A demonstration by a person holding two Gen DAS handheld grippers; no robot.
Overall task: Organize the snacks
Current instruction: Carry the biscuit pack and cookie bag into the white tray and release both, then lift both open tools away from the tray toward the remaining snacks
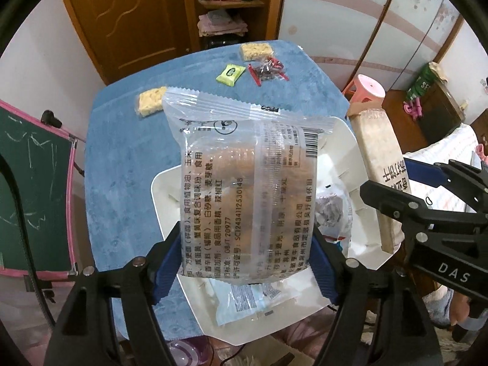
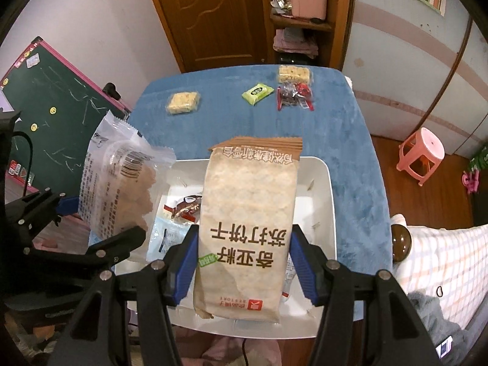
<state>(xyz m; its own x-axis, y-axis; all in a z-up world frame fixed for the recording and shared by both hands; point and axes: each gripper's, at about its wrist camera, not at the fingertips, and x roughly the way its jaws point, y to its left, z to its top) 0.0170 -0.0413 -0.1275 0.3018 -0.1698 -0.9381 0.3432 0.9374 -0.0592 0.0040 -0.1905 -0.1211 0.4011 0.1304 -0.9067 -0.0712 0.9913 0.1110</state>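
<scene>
The left gripper (image 1: pixel 245 262) clamps its blue pads on the sides of a clear plastic packet of brown biscuits (image 1: pixel 244 189), held upright over the white rectangular plastic tray (image 1: pixel 164 201). The right gripper (image 2: pixel 242 262) grips a tan paper-look pack of soda crackers (image 2: pixel 247 225) between its blue pads, jaws about half apart, above the same tray. Small wrapped snacks (image 2: pixel 183 210) lie inside the tray. Farther off on the blue plush tablecloth (image 2: pixel 350 128) lie two pale puffed-rice bars (image 2: pixel 183 102) (image 2: pixel 293 74), a green sachet (image 2: pixel 256 93) and a red-and-clear packet (image 2: pixel 294 96).
</scene>
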